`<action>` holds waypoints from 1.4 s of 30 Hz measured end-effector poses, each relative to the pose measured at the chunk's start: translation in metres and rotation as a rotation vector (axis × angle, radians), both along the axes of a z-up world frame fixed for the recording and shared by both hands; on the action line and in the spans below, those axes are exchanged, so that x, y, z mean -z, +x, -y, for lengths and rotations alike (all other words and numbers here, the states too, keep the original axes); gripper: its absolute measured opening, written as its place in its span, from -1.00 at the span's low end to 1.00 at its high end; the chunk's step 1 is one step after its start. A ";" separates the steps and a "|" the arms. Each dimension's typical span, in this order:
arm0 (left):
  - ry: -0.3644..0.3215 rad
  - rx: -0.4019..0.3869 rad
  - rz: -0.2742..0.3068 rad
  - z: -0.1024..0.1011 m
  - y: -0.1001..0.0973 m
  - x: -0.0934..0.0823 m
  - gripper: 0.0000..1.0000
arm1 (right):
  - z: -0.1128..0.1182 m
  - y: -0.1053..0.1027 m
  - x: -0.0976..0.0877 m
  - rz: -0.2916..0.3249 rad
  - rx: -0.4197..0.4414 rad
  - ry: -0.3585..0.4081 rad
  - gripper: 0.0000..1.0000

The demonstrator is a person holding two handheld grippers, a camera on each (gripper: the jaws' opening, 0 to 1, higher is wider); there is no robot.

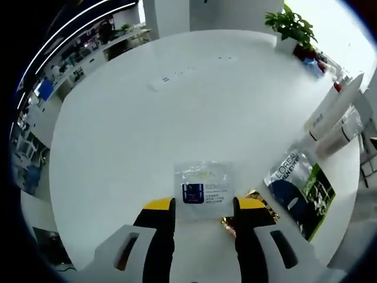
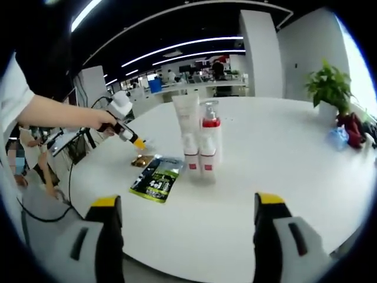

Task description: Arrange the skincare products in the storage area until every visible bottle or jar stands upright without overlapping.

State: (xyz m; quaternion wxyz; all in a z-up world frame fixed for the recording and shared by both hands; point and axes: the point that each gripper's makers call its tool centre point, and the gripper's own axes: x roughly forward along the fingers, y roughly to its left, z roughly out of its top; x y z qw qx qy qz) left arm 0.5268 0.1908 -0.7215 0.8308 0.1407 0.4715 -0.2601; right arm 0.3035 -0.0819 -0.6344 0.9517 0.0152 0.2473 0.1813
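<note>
Skincare products are seen gathered on a round white table (image 2: 283, 177). In the right gripper view, a white tube (image 2: 187, 132) standing on its cap and a pump bottle (image 2: 210, 141) with a red collar are seen upright and touching side by side near the middle of the table. To their left, a dark sachet (image 2: 154, 178) with green print lies flat, and a small gold packet (image 2: 141, 160) lies just beyond it. The right gripper (image 2: 188, 203) is held with its yellow-tipped jaws spread wide, nothing between them, well short of the bottles. Farther left, the left gripper (image 2: 134, 141) is seen in a person's hand (image 2: 100, 119), its tip lowered toward the table beside the gold packet.

In the left gripper view, a clear flat sachet (image 1: 204, 188) with a dark blue label lies on the table between the yellow jaw tips of the left gripper (image 1: 204, 205); the jaws are parted at either side of it, and whether they touch it cannot be told. The gold packet (image 1: 259, 203) peeks out at the right jaw, the dark sachet (image 1: 299, 186) lies to the right, and the tube (image 1: 333, 106) and bottle (image 1: 344, 132) appear at the right edge. A potted plant (image 1: 291, 26) stands at the table's far edge.
</note>
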 end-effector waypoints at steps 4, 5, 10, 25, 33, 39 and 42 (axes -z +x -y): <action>-0.006 -0.014 0.014 -0.004 -0.010 -0.003 -0.27 | -0.001 0.000 0.000 0.003 -0.008 0.001 0.86; -0.011 -0.020 0.019 -0.003 -0.013 -0.004 -0.27 | -0.002 0.000 -0.001 0.005 -0.010 0.002 0.85; -0.037 -0.039 0.037 -0.003 -0.030 -0.012 -0.27 | -0.004 -0.001 -0.001 0.007 -0.022 0.000 0.83; -0.094 -0.061 0.109 0.007 -0.070 -0.034 -0.27 | -0.009 -0.003 -0.004 0.021 -0.051 0.006 0.78; -0.164 -0.081 0.159 0.019 -0.096 -0.051 -0.27 | -0.013 -0.005 -0.003 0.015 -0.075 0.010 0.66; -0.206 -0.086 0.197 0.025 -0.115 -0.064 -0.27 | -0.016 -0.006 -0.003 0.015 -0.091 -0.003 0.62; -0.223 -0.096 0.207 0.027 -0.123 -0.068 -0.27 | -0.016 -0.005 -0.002 0.015 -0.090 -0.002 0.61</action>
